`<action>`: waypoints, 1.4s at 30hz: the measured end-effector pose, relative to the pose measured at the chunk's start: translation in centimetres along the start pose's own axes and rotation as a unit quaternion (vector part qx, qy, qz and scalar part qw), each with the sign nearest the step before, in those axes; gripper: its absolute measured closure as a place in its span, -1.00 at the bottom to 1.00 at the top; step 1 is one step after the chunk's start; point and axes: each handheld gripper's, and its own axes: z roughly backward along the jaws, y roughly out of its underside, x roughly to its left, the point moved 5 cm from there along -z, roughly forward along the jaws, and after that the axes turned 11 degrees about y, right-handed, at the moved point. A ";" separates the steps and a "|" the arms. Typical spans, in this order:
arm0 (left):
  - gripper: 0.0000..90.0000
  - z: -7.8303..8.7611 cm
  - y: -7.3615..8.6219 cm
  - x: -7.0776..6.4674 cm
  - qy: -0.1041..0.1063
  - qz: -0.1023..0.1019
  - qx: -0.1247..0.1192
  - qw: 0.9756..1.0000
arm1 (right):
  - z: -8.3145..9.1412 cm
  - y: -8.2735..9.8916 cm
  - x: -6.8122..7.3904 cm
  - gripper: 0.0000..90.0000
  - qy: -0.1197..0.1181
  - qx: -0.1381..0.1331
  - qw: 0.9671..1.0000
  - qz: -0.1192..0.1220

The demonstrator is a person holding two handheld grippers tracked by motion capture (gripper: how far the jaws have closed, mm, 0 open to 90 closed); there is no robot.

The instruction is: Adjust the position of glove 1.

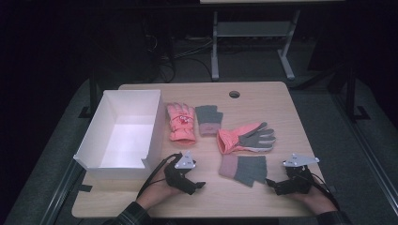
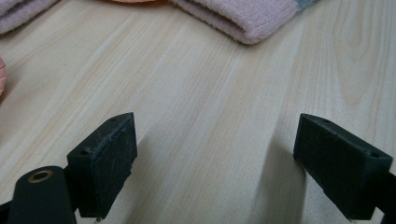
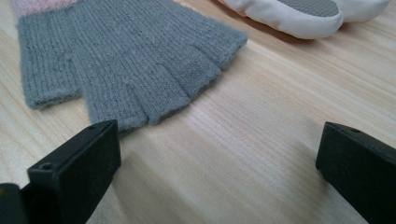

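On the tabletop [image 1: 281, 101], the grey knit glove [image 1: 244, 169] lies near the front edge, between the two grippers. The left gripper [image 1: 187, 178] rests to its left, fingers [image 2: 105, 163] spread wide over bare wood, holding nothing. The right gripper [image 1: 281, 183] sits just right of the glove, fingers [image 3: 77, 170] also wide apart and empty. A white box [image 1: 123, 133] stands at the far left.

Both grippers are chunky black units, the left gripper [image 1: 199, 184] and right gripper [image 1: 268, 182] each topped with a grey three-cornered plate and trailing a black cable. Jaw blocks are scuffed matte black with small screw holes. Plaid-looking sleeves [image 1: 133, 215] at the bottom edge.
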 end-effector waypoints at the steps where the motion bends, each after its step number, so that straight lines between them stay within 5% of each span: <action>1: -0.72 0.0 0.0 0.0 0.000 0.000 0.000 1.000 | 0.0 0.0 0.0 -1.00 0.000 0.000 1.000 0.000; 9: -0.72 0.0 -0.1 0.0 0.002 0.001 0.003 1.000 | 0.0 0.0 0.0 -1.00 0.000 0.000 1.000 0.000; 14: -0.65 -0.1 -0.7 -0.2 0.006 0.006 0.027 1.000 | 0.0 0.0 0.0 -1.00 0.000 0.000 1.000 0.000; 20: -0.28 0.2 -2.0 -0.8 0.035 0.003 0.009 0.999 | 0.0 0.0 0.0 -1.00 0.000 0.000 1.000 0.000; 31: 0.97 0.1 -5.3 -0.7 0.067 -0.017 0.004 0.998 | 0.0 0.0 0.0 -1.00 0.000 0.000 1.000 0.000; 42: 0.99 -2.2 -8.4 0.3 0.071 -0.040 0.001 0.997 | 0.0 0.0 0.0 -1.00 0.000 -0.001 1.000 -0.001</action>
